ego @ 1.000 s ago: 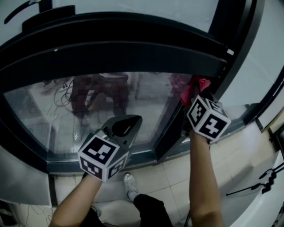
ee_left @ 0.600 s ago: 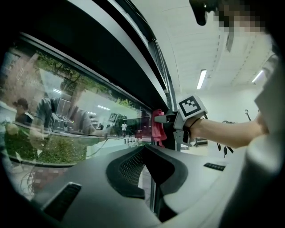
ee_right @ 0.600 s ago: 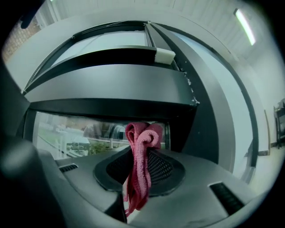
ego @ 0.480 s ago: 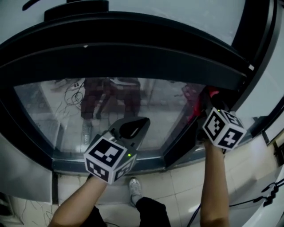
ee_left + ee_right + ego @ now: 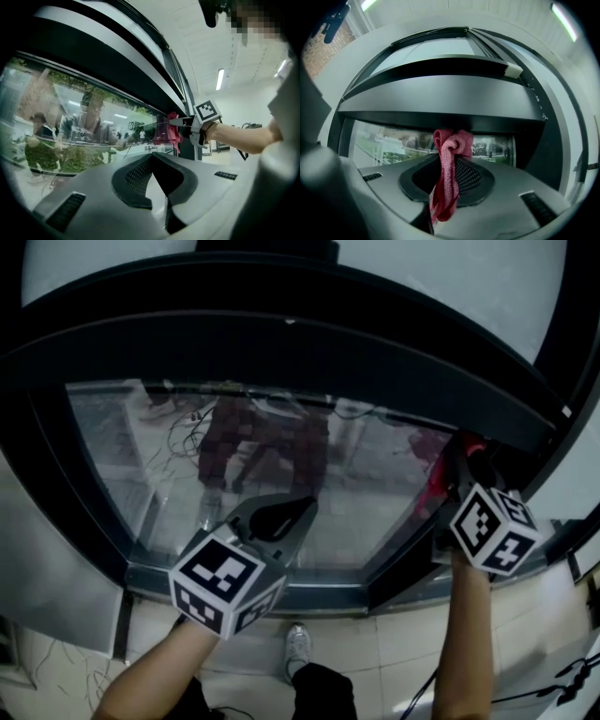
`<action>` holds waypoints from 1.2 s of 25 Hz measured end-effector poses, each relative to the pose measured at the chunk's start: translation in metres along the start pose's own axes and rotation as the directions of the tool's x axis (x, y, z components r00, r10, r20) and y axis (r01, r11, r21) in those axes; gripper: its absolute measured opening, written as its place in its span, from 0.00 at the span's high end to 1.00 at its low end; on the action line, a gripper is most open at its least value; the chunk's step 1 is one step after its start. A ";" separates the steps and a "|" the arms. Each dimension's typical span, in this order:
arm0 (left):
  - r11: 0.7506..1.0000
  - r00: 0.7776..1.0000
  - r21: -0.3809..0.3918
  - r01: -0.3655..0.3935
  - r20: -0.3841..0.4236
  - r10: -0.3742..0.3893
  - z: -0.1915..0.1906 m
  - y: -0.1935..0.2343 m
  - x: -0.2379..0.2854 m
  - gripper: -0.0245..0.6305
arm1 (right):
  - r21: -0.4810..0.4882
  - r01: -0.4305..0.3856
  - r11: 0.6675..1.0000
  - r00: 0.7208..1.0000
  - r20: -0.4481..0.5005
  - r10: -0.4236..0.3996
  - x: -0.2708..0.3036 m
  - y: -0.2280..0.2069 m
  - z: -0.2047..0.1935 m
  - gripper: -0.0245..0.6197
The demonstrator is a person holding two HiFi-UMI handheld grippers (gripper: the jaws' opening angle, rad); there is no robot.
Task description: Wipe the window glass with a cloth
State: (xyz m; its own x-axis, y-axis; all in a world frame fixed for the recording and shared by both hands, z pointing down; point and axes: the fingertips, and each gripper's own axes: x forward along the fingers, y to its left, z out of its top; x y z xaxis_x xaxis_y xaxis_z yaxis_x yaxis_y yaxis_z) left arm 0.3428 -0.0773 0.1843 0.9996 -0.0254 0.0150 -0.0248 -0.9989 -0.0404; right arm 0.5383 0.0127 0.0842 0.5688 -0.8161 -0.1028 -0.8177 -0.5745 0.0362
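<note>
My left gripper [image 5: 298, 510] hung nearest to me, before the lower middle of the window glass [image 5: 159, 456]. Its jaws were clenched on nothing, so it had no share in the work. My right gripper [image 5: 457, 457] reached farther, up to the top right corner of that glass, jaws clamped on the red cloth [image 5: 439, 474]. In the right gripper view the cloth [image 5: 446, 180] was bunched into a knot at the tips with a tail hanging down between the jaws. The knot sat against the glass or just off it (I couldn't tell which). Beyond it, the dark frame [image 5: 281, 343] ran along the top edge of the glass.

As for progress, I judged the wiping to be at one corner only. The glass showed reflections but no wet streaks or cleaned band, so nothing marked what had been covered. The whole span leftward and downward from that corner looked left to do.
</note>
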 end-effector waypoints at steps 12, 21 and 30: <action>0.993 0.993 0.012 -0.115 -0.034 0.115 -0.003 0.038 -0.053 0.95 | 0.001 -0.128 0.992 0.991 0.022 0.128 0.001 0.087 -0.003 0.84; 0.980 0.979 0.015 -0.197 -0.053 0.198 -0.004 0.069 -0.097 0.95 | 0.014 -0.248 0.969 0.968 0.027 0.248 0.005 0.156 -0.003 0.85; 0.959 0.957 0.016 -0.284 -0.058 0.284 0.001 0.099 -0.146 0.95 | 0.019 -0.368 0.930 0.930 0.032 0.367 0.008 0.236 0.001 0.85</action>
State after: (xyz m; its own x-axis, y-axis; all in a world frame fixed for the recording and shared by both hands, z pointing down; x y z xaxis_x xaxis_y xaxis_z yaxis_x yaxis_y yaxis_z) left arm 0.1945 -0.1722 0.1775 0.9487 -0.3104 0.0608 -0.3070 -0.9499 -0.0592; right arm 0.3496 -0.1292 0.0910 0.2256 -0.9675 -0.1144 -0.9711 -0.2327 0.0527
